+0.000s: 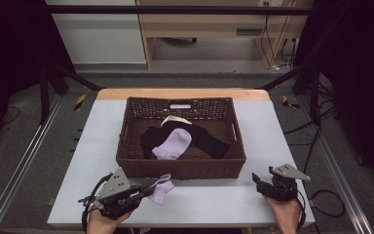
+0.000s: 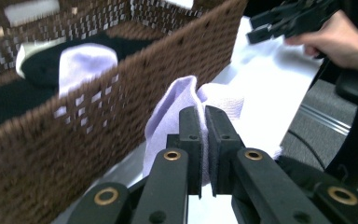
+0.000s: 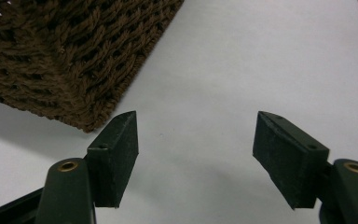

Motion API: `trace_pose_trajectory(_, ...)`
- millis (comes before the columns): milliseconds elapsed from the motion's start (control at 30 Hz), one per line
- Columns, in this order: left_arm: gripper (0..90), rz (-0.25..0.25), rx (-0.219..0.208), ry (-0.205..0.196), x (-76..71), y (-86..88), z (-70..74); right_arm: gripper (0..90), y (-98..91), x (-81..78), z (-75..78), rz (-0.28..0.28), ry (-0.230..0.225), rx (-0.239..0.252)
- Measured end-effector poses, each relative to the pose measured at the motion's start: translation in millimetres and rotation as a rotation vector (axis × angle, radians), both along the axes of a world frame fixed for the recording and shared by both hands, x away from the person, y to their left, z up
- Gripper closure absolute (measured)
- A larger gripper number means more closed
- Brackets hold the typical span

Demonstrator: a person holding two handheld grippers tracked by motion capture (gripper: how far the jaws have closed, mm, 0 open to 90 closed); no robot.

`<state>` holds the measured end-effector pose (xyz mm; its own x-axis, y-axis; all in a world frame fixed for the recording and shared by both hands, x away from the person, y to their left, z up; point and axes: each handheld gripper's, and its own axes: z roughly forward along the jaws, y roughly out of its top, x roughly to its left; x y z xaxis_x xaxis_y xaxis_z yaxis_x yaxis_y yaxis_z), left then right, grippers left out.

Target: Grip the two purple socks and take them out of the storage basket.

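The left gripper (image 2: 204, 122) pinches a soft lilac sock (image 2: 177, 109) between its black jaws, just in front of the brown woven wicker basket (image 1: 180, 166) on the white table (image 1: 214, 197); the sock seems to touch the tabletop. Inside the basket lie another lilac sock (image 1: 173, 144) and black socks (image 1: 209, 140). The right gripper (image 3: 196, 156) hangs wide and empty.

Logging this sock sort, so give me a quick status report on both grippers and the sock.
Left gripper shut on lilac sock, outside the wicker basket. Right gripper open, empty, over the table. Nothing in the way.
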<state>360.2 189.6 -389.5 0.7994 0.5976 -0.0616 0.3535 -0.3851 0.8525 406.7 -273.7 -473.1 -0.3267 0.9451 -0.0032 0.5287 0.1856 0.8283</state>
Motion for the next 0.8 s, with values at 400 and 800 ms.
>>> trace_pose_trajectory(400,84.3,0.017,0.097,0.081,14.5,-11.2,-40.9,31.2,-0.4,1.0,-3.3,-0.003,0.013,-0.008)
trace_pose_trajectory(800,63.4,0.044,0.085,0.071,14.3,-9.8,-35.3,30.9,0.8,1.0,-3.7,0.001,0.017,-0.014)
